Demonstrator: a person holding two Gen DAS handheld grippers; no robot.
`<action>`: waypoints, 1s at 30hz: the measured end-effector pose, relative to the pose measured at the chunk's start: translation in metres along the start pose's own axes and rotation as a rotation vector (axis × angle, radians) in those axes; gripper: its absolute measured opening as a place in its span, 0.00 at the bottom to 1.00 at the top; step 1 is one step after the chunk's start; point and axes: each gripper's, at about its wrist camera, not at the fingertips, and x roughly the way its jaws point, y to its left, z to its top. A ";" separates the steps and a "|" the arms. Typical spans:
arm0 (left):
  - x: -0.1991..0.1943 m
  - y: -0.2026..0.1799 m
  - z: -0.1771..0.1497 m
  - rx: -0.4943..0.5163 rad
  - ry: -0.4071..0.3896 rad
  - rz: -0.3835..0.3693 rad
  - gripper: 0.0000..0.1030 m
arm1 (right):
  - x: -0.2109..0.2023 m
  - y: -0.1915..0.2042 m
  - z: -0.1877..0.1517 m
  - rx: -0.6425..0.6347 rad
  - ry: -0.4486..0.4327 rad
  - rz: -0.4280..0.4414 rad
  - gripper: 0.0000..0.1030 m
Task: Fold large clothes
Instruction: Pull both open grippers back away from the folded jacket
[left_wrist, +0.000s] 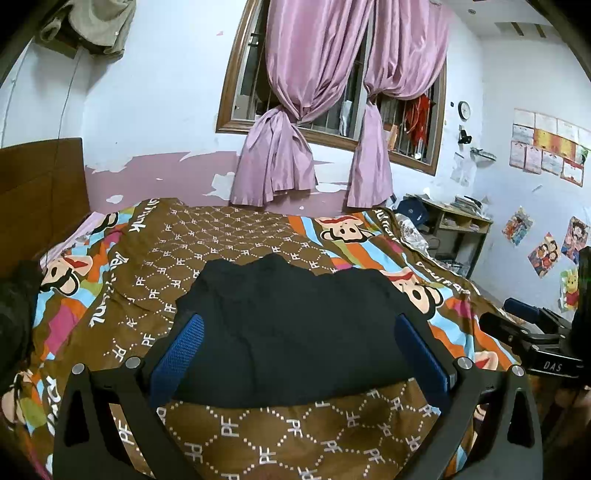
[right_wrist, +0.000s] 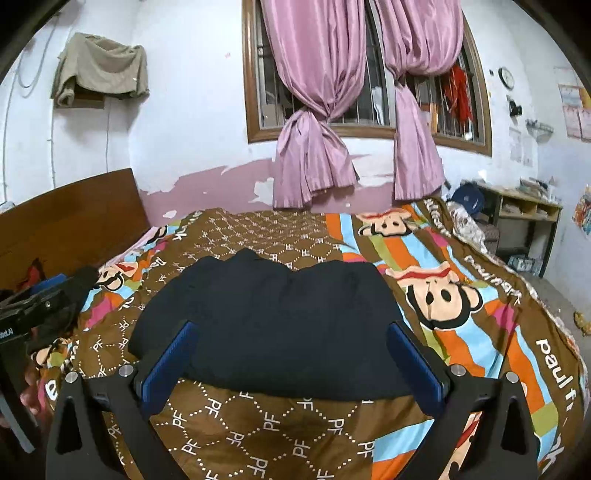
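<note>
Garment (left_wrist: 291, 328) – dark, folded into a rough rectangle, lying flat mid-bed on the quilt (left_wrist: 280, 439), near edge straight, far edge rumpled.

Left gripper (left_wrist: 301, 356) – jaws spread wide, blue pads either side of the garment's near edge, holding nothing.

Right gripper (right_wrist: 291, 363) – jaws likewise wide apart, empty, over the same near edge; it also shows at the right rim of the left view.

Headboard (right_wrist: 74, 218) – brown wood, left of the bed.

Curtains (right_wrist: 332, 110) – pink, knotted, across a barred window.

Desk (right_wrist: 524, 210) – cluttered, far right corner.
</note>
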 end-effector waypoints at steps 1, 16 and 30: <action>-0.004 -0.002 -0.003 0.003 0.000 -0.001 0.98 | -0.004 0.002 -0.001 -0.007 -0.012 -0.002 1.00; -0.040 -0.009 -0.037 0.060 -0.025 -0.016 0.98 | -0.048 0.031 -0.028 -0.115 -0.182 -0.015 1.00; -0.048 0.008 -0.081 0.087 -0.026 -0.009 0.98 | -0.047 0.043 -0.066 -0.066 -0.164 -0.019 1.00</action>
